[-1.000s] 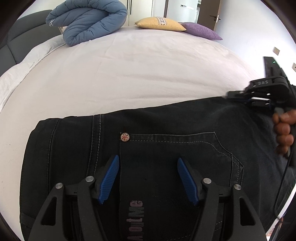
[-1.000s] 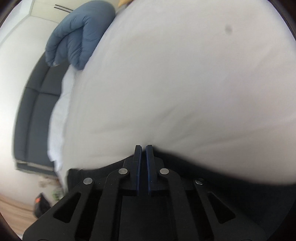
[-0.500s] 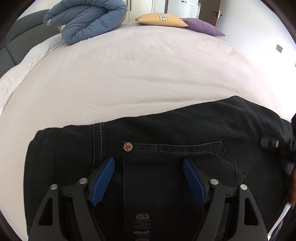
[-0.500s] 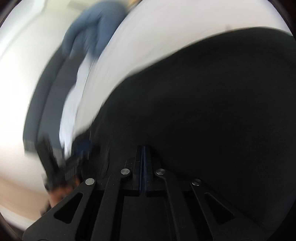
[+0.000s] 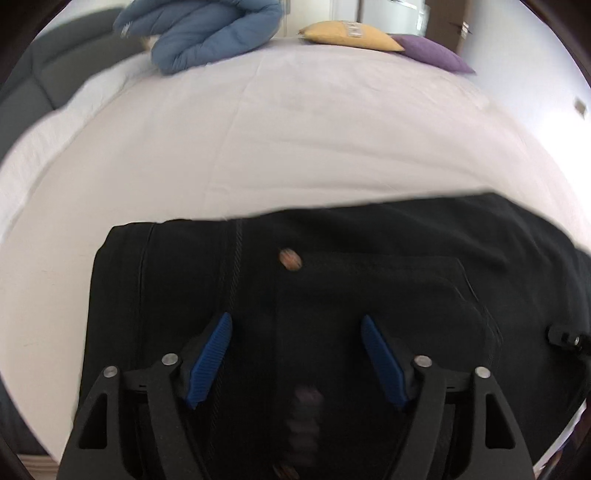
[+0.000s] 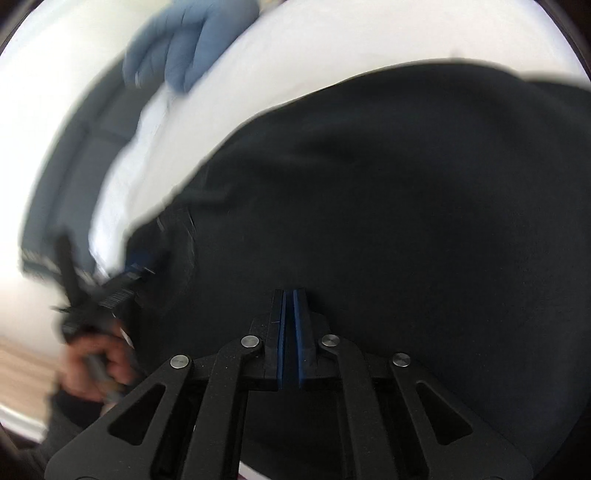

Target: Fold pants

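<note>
Black jeans (image 5: 369, 280) lie folded on the white bed, with a round metal rivet (image 5: 290, 259) at a pocket corner. My left gripper (image 5: 295, 358) is open and empty, hovering just above the jeans near the pocket. My right gripper (image 6: 290, 332) is shut with nothing visible between its blue pads, low over the black fabric (image 6: 406, 184). A part of the right gripper shows at the right edge of the left wrist view (image 5: 565, 338). The left gripper and the hand holding it show blurred in the right wrist view (image 6: 99, 302).
A white sheet (image 5: 277, 147) covers the bed beyond the jeans. A rolled blue duvet (image 5: 207, 33) lies at the far left, with a yellow pillow (image 5: 351, 35) and a purple pillow (image 5: 436, 55) at the far edge. A dark grey headboard (image 5: 44, 81) runs along the left.
My right gripper has swung from the far edge of the jeans, back over them, staying shut. My left gripper has drifted slightly back, still open.
</note>
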